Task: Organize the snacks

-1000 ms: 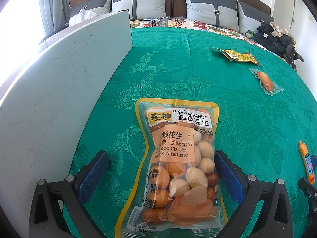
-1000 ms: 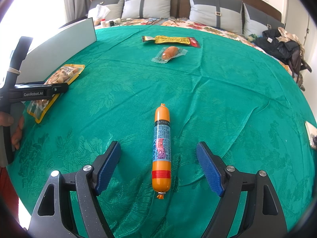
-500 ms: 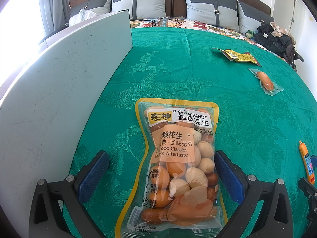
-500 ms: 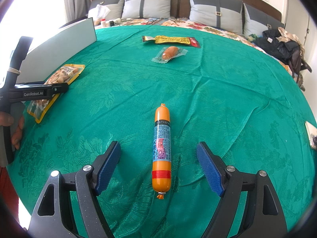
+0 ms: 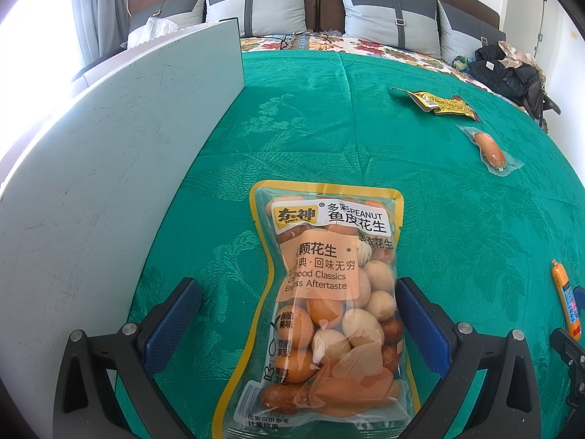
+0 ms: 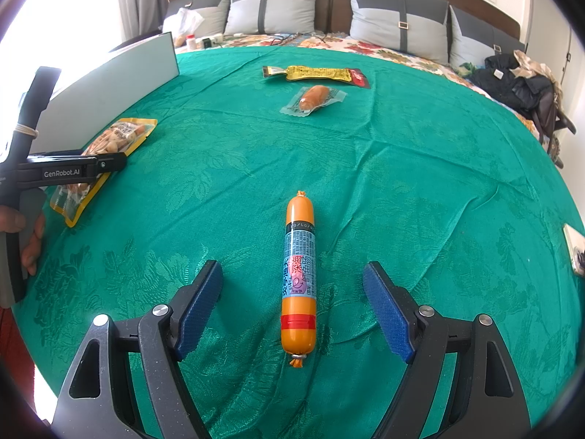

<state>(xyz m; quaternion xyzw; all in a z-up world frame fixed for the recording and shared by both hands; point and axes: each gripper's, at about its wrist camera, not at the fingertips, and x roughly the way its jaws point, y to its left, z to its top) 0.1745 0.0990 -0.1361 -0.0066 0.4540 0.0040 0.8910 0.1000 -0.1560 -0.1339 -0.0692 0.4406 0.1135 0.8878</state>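
A yellow-edged clear bag of coated peanuts (image 5: 325,311) lies flat on the green cloth between the wide-apart fingers of my left gripper (image 5: 296,314), which is open and not pressing it. An orange sausage stick (image 6: 299,278) with a blue label lies lengthwise between the spread fingers of my right gripper (image 6: 292,307), also open and clear of it. In the right wrist view the peanut bag (image 6: 120,135) and the left gripper (image 6: 73,172) sit at the left, a hand on the handle.
A grey-white board (image 5: 109,168) stands upright along the left. Farther back lie a wrapped sausage (image 6: 314,98) and a yellow-red flat packet (image 6: 318,73). Pillows (image 6: 270,11) line the headboard; dark bags (image 6: 519,80) sit at the far right.
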